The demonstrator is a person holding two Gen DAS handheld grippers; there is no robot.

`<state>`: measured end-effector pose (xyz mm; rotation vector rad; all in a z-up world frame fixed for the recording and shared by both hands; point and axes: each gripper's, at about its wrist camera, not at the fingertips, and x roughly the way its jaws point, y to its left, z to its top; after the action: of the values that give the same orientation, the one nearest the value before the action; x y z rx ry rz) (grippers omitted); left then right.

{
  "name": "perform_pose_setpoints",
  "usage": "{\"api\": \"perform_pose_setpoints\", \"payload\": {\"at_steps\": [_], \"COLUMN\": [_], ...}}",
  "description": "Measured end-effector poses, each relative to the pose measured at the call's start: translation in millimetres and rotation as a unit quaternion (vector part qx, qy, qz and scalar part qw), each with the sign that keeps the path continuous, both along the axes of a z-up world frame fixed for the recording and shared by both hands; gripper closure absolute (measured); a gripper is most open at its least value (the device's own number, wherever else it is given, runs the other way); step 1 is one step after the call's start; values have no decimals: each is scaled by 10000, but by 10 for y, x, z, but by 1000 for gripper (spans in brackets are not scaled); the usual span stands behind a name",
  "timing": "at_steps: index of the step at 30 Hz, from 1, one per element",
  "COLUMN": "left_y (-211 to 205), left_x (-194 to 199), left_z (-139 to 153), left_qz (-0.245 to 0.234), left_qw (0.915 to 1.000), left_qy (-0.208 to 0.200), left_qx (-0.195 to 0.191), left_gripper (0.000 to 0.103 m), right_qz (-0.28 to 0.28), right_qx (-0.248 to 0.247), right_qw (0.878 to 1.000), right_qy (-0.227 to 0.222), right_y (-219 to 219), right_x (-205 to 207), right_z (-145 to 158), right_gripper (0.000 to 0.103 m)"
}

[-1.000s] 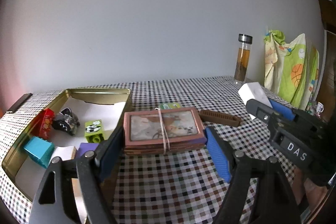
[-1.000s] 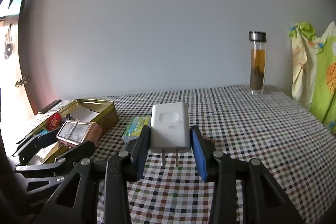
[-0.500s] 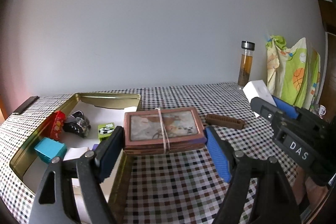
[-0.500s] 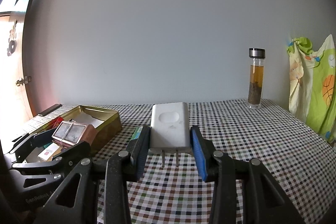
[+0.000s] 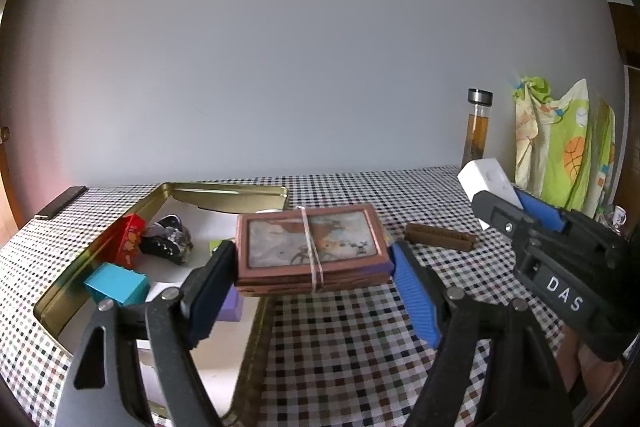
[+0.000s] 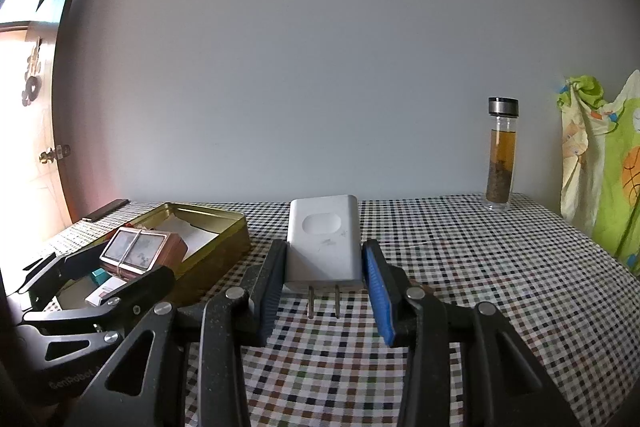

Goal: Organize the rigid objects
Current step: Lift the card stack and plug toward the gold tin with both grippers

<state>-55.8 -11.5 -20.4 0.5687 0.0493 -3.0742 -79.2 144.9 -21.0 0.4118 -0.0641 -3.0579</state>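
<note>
- Card bundle (image 5: 312, 251) (rubber-banded) is clamped in left gripper (image 5: 310, 273), over near rim of gold tin (image 5: 224, 189).
- Lower level into a free gap, probably near purple block (image 5: 232, 301).
- Right gripper (image 6: 324, 279) grips white charger (image 6: 323, 237) over the table (image 6: 480, 267); keep clear.

A checkered tablecloth (image 5: 352, 339) is spread over the table; on it are set a gold tin (image 5: 224, 191), a brown comb (image 5: 440, 237), a tea bottle (image 6: 500, 163) and a dark flat bar (image 5: 60, 203).

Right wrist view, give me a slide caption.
Right gripper clamps a white plug-in charger above the checkered tablecloth, beside the gold metal tin.
</note>
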Motion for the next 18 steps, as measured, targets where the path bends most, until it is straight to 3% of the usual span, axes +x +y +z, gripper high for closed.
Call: {"api": "perform_pose_setpoints", "payload": {"at_steps": [18], "left_y": [-277], "left_x": [123], "left_z": [-10], "left_qz": [268], "left_qw": [9996], "left_qy": [103], "left_qx": [16], "left_gripper": [25], "right_qz": [233], "right_qx": [42], "right_qw": [9997], "right_qy": [13], "right_y": [-167], "right_x": [-21], "right_z": [14], "right_gripper": [61]}}
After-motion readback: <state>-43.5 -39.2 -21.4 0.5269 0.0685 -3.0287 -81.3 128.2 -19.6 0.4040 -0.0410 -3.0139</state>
